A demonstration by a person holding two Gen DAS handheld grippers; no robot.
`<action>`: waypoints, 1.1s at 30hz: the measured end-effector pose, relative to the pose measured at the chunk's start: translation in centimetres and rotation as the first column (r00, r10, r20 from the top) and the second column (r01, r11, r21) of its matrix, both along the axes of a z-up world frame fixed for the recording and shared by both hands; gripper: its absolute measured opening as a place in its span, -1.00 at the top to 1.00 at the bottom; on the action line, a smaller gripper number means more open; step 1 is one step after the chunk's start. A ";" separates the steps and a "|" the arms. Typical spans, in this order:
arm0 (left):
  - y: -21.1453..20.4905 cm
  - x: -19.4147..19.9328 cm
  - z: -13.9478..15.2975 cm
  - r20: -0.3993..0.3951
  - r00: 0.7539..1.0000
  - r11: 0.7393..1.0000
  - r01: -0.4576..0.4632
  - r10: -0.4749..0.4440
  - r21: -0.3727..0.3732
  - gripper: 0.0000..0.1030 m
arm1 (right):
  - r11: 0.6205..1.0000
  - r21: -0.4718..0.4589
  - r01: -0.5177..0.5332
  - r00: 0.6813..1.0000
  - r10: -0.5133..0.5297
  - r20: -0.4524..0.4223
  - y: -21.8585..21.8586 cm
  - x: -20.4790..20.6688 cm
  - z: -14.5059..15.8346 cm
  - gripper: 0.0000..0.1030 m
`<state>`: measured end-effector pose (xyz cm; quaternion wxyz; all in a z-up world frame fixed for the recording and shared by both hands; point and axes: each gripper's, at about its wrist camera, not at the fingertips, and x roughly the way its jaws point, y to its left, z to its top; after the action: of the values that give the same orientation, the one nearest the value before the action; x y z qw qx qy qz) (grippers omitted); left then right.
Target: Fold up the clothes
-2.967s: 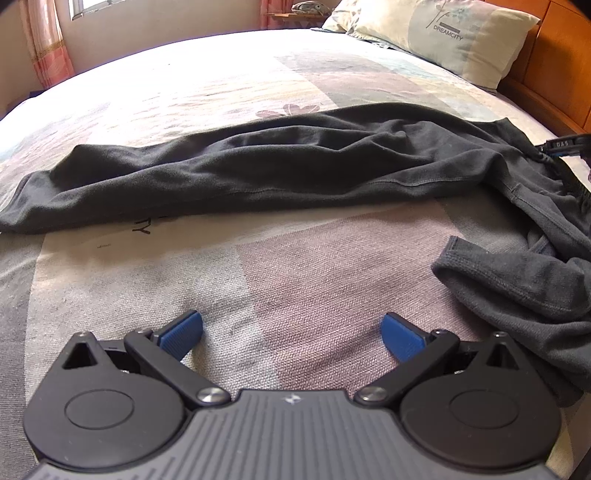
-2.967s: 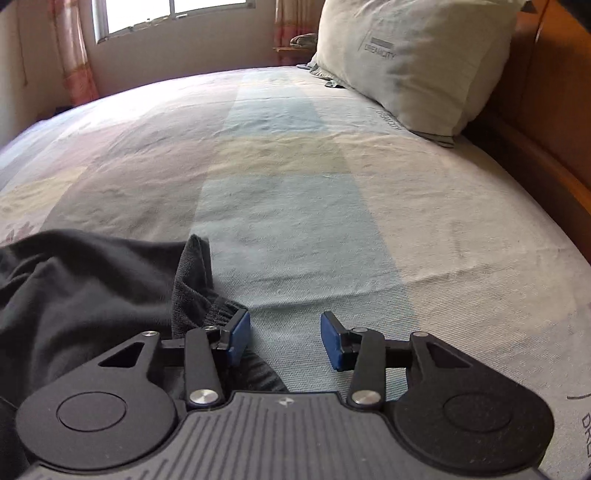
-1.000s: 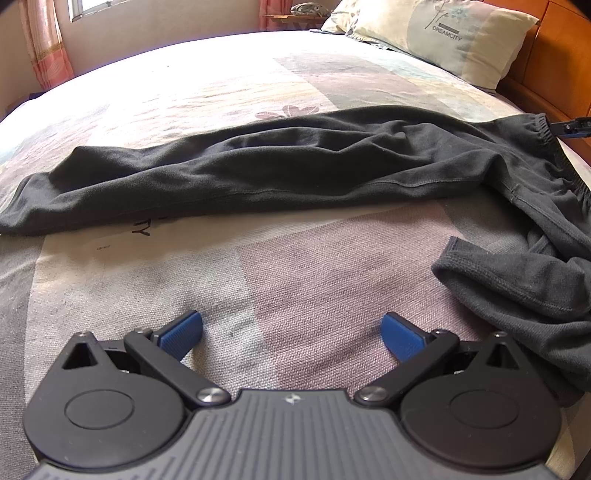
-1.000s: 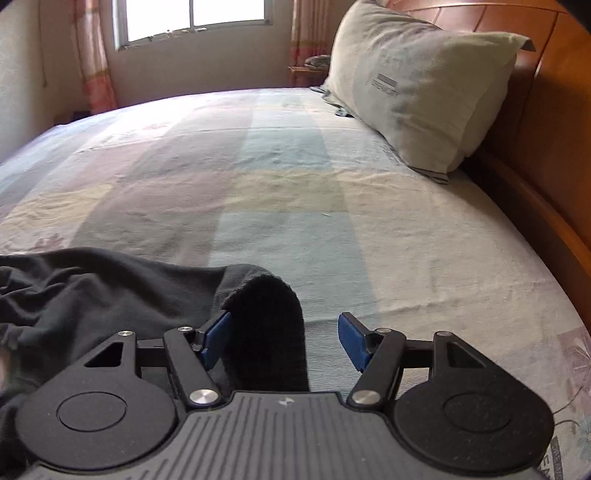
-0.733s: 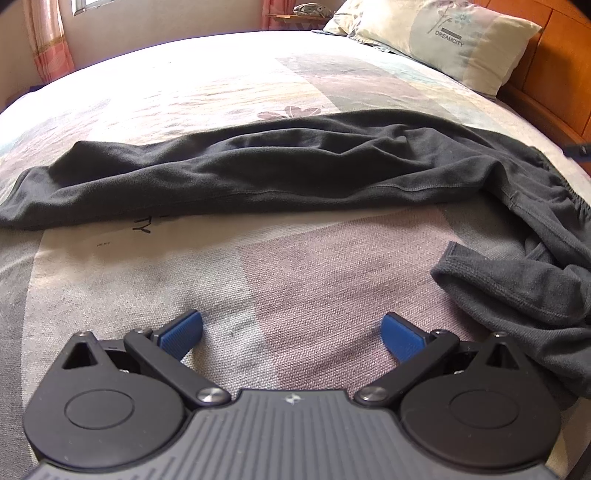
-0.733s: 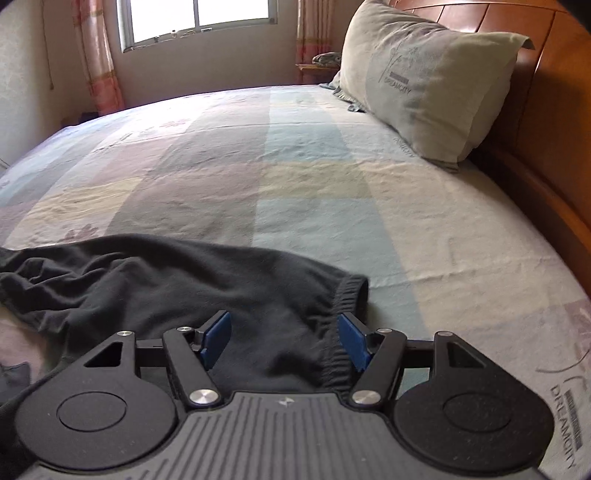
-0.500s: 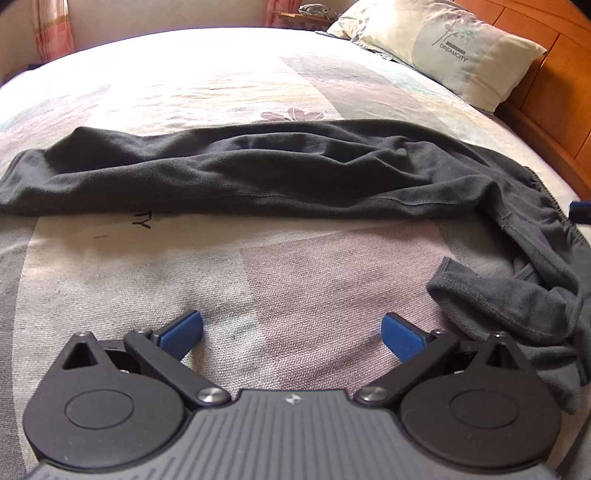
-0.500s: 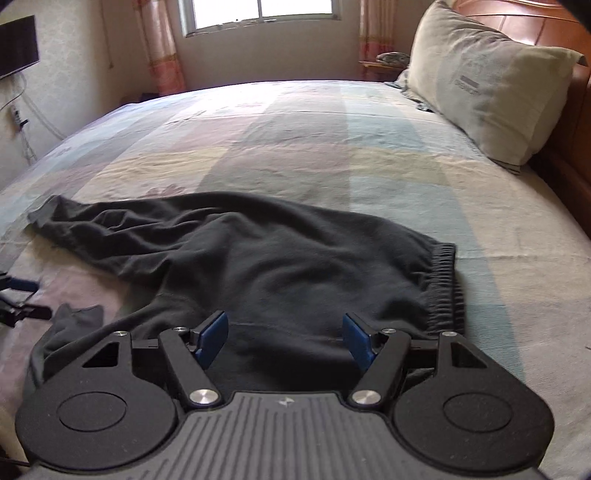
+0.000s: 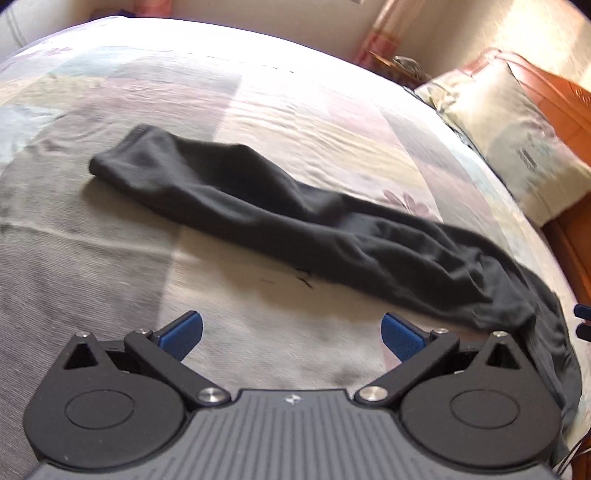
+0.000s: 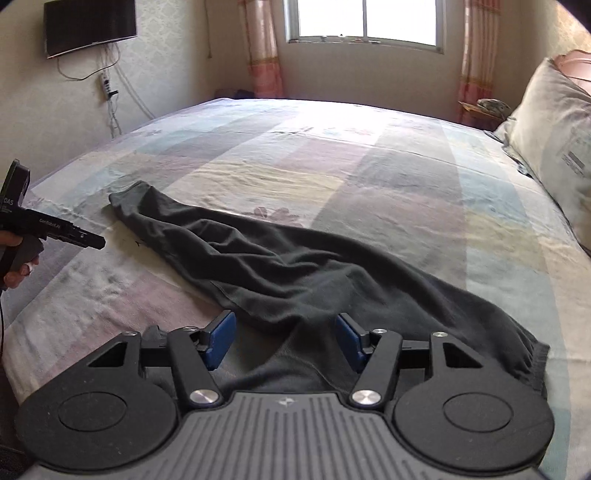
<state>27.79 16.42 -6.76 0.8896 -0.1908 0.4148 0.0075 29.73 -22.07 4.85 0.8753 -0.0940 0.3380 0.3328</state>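
Note:
Dark grey sweatpants [image 9: 295, 229] lie stretched out on the bed, one leg cuff at the far left and the waistband at the right. In the right wrist view the sweatpants [image 10: 295, 273] run from the far-left cuff to the elastic waistband at the near right. My left gripper [image 9: 291, 334] is open and empty over bare sheet, just in front of the leg. My right gripper [image 10: 286, 341] is open over the crotch area, holding nothing. The left gripper's body [image 10: 55, 230] shows at the left edge of the right wrist view.
The bed has a pastel checked sheet [image 10: 369, 155]. A pillow [image 9: 517, 136] lies against the wooden headboard [image 9: 569, 96] on the right. A window [image 10: 365, 22] with curtains and a wall TV [image 10: 88, 26] are beyond the bed.
The right gripper let go of the waistband and drew back, now open above the pants. The left gripper swung left and lifted, so the leg cuff sits farther away. The pants lie flatter.

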 end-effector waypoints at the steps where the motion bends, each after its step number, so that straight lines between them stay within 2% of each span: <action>1: 0.8 0.1 0.0 0.006 1.000 1.000 -0.010 0.010 -0.017 -0.99 | 1.000 -0.007 -0.027 1.000 0.027 0.002 1.1 0.8 0.2 -0.15; 5: 3.6 0.6 -0.2 0.020 0.997 0.993 -0.072 0.075 -0.096 -0.99 | 0.987 -0.047 -0.156 0.988 0.157 0.000 7.1 4.9 0.9 0.16; 10: 5.9 1.4 -1.5 0.020 0.993 0.969 -0.108 0.116 -0.224 -0.99 | 0.954 -0.025 -0.299 0.953 0.298 -0.050 15.0 11.6 0.5 0.26; 16: 5.8 2.7 -2.0 0.022 0.996 0.974 -0.076 0.082 -0.213 -0.99 | 0.910 -0.035 -0.413 0.905 0.405 -0.125 23.6 18.0 -3.5 0.25; 23: 6.1 3.2 -2.5 0.036 0.998 0.977 -0.037 0.046 -0.211 -0.99 | 0.847 -0.020 -0.532 0.826 0.513 -0.233 28.8 21.4 -8.6 0.24; 26: 6.1 3.0 -2.7 0.053 0.998 0.977 -0.031 0.043 -0.213 -0.99 | 0.821 0.051 -0.569 0.781 0.558 -0.281 29.7 22.7 -9.2 0.15; 28: 6.1 3.0 -2.8 0.059 0.998 0.977 -0.025 0.039 -0.213 -0.99 | 0.792 0.068 -0.606 0.739 0.593 -0.318 30.3 23.2 -9.1 0.09; 31: 6.4 2.7 -2.9 0.072 0.997 0.975 -0.015 0.032 -0.222 -0.99 | 0.728 0.082 -0.680 0.653 0.653 -0.383 30.2 23.7 -9.1 0.09; 33: 6.6 2.4 -3.1 0.084 0.996 0.973 -0.008 0.028 -0.233 -0.99 | 0.719 0.147 -0.679 0.604 0.661 -0.446 29.8 24.9 -9.5 0.09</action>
<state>30.22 23.06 -9.87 0.8782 -0.2973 0.3723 -0.0412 54.61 7.70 -4.62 0.5758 -0.1467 0.4848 0.6418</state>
